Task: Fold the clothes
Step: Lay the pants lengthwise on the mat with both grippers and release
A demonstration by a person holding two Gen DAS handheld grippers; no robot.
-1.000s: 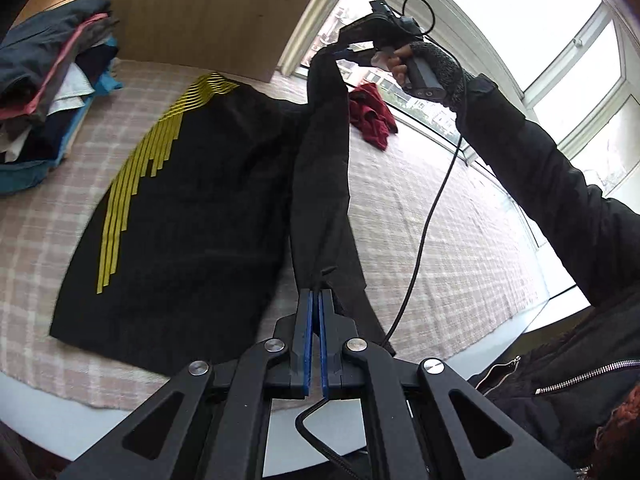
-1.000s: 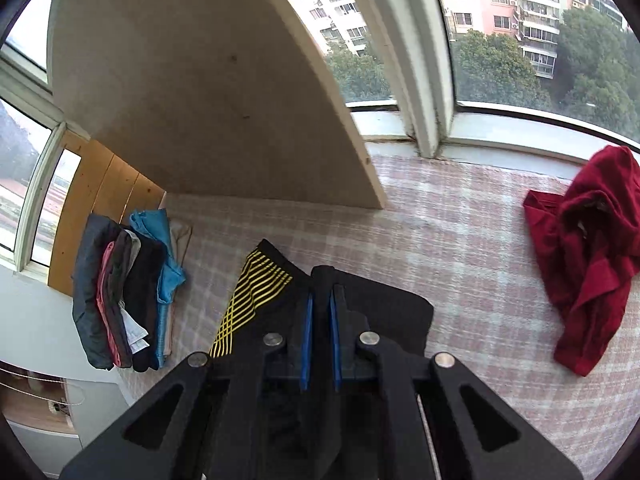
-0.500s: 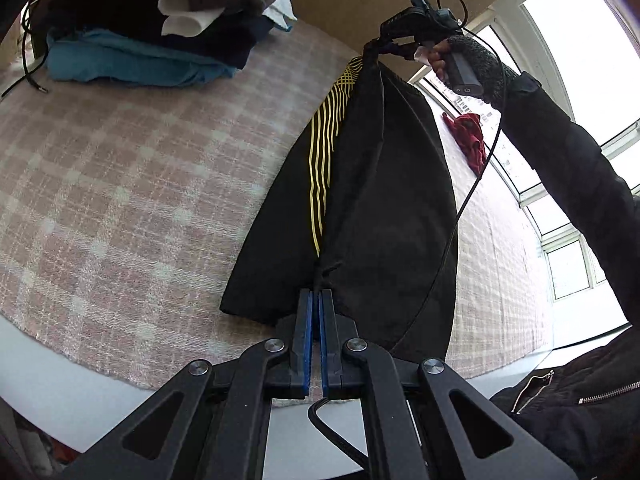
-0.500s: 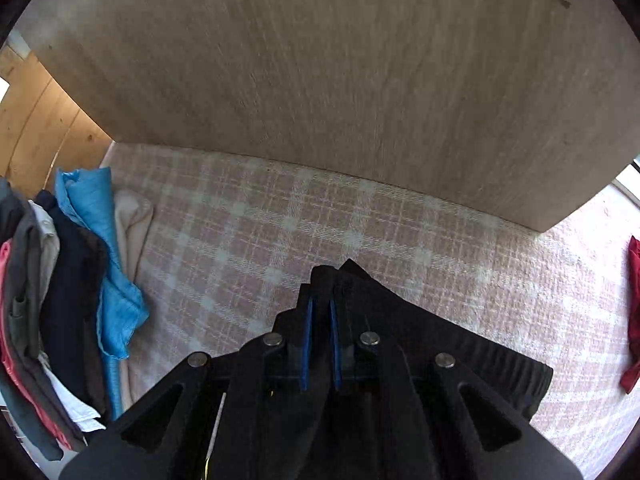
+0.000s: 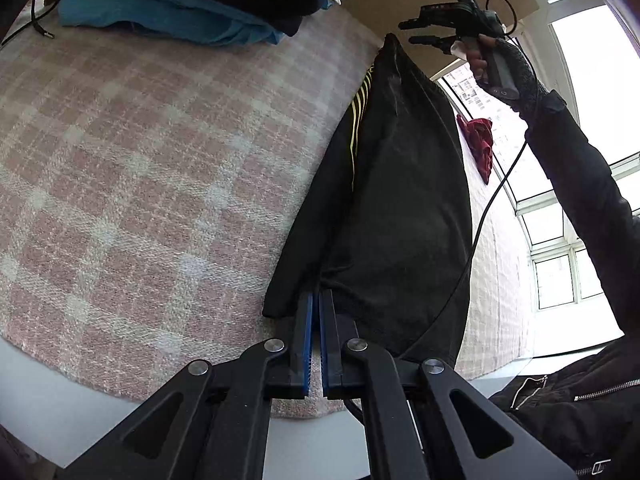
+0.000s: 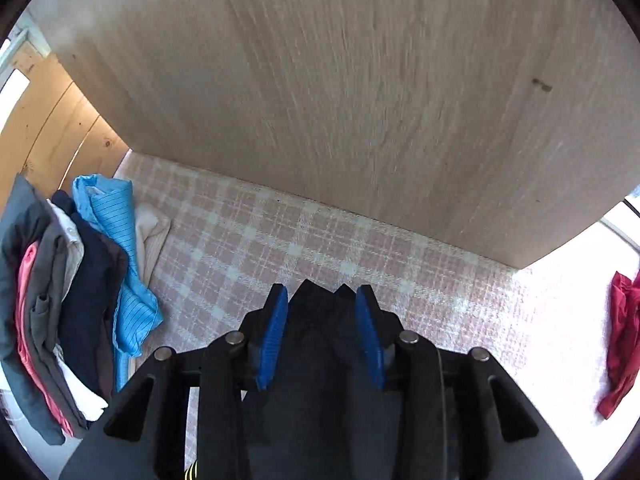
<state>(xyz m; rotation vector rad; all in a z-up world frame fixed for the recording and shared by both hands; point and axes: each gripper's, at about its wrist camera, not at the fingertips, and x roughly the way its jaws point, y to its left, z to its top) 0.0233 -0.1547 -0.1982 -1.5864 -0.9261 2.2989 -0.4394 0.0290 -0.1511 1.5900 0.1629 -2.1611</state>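
Left wrist view: the left gripper stays clamped on the black garment, folded lengthwise on the checked cloth. Right wrist view: the right gripper is opening, fabric apparently loose between its pads.

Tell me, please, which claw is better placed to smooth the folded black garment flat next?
Right, probably. The right claw is opening, its pads clear of the black garment between them, so it is nearly free. The left claw is shut on the near hem and anchors it.
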